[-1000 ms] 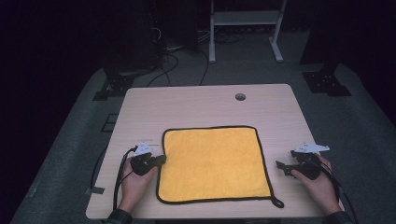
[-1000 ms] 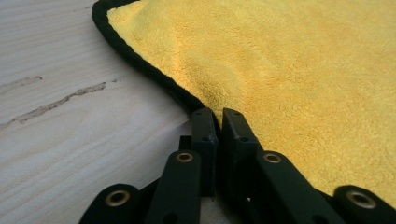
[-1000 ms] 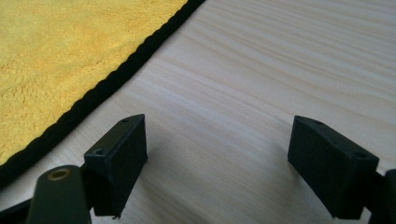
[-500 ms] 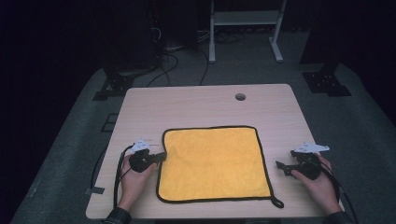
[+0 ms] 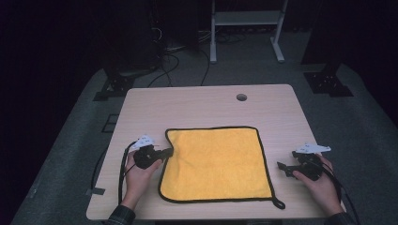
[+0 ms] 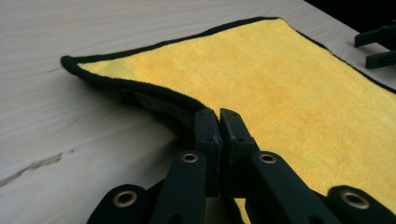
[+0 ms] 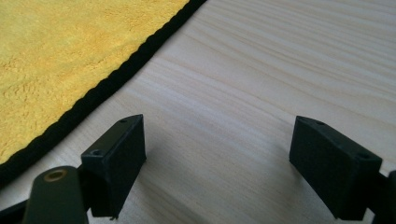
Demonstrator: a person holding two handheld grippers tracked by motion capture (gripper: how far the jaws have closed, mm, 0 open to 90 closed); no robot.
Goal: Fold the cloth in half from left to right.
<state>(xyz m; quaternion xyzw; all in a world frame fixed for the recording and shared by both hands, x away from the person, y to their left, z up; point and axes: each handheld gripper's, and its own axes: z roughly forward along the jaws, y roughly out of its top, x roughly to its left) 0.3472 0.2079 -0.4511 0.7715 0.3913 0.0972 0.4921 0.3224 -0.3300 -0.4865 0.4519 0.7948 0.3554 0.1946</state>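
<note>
The left gripper (image 6: 218, 122) is clamped on the black-piped left edge of a square yellow microfibre cloth (image 5: 218, 161), lifting that hem slightly off the pale wooden surface (image 5: 202, 105), a first pinch that looks like the start of a fold. The right gripper (image 7: 219, 163) hovers with jaws apart, the cloth's opposite edge just ahead of it; the next move likely calls for it to grip there. Beyond the surface lie grey carpet (image 5: 70, 154) and dark room.

High view dim, dark surroundings, slightly soft; gripper views bright, sharp, soft shadows.
</note>
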